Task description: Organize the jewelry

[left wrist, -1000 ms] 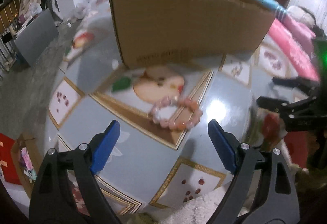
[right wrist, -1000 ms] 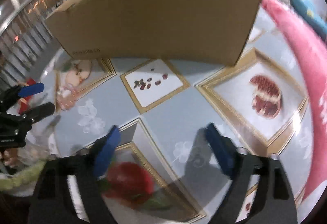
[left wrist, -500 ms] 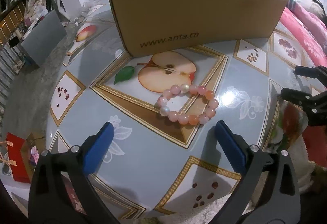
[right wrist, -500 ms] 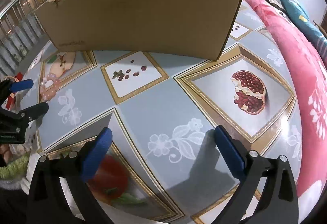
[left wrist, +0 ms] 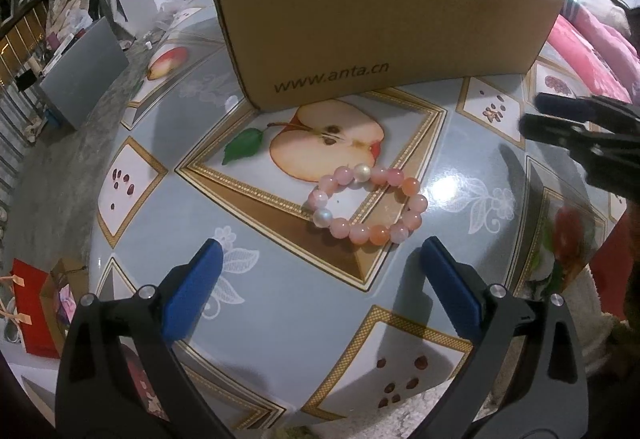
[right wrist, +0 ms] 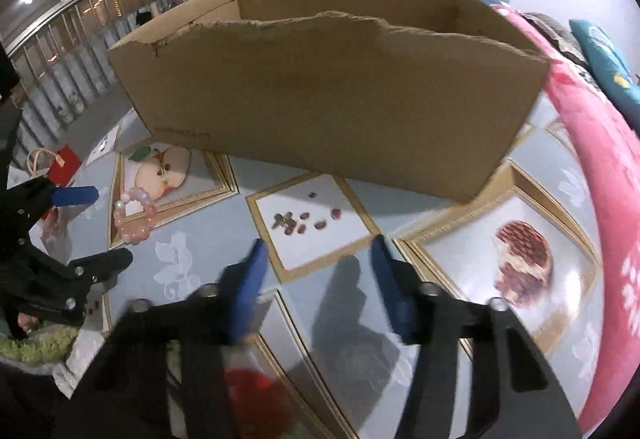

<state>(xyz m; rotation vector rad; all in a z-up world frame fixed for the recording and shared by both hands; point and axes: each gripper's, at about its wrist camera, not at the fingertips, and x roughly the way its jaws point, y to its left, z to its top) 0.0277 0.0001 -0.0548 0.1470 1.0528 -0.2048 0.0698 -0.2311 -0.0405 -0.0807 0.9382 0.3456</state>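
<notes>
Left hand-held gripper [left wrist: 318,263] wide open, empty; should straddle bead bracelet [left wrist: 366,205] squarely. Right hand-held gripper [right wrist: 318,271] closing, apparently empty.

Left gripper [left wrist: 318,261] tilted downward, jaws wide apart, right gripper [right wrist: 318,259] closing on nothing

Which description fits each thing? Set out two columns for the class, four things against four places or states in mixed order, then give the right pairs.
Things:
1. bead bracelet
2. cardboard box
3. left gripper
4. right gripper

Descriptions:
A. jaws wide apart, nothing between them
B. lies flat on the table, partly over the printed apple
C. stands behind the bracelet, top edge torn
D. jaws closing, nothing between them

Pairs: 1-B, 2-C, 3-A, 4-D
</notes>
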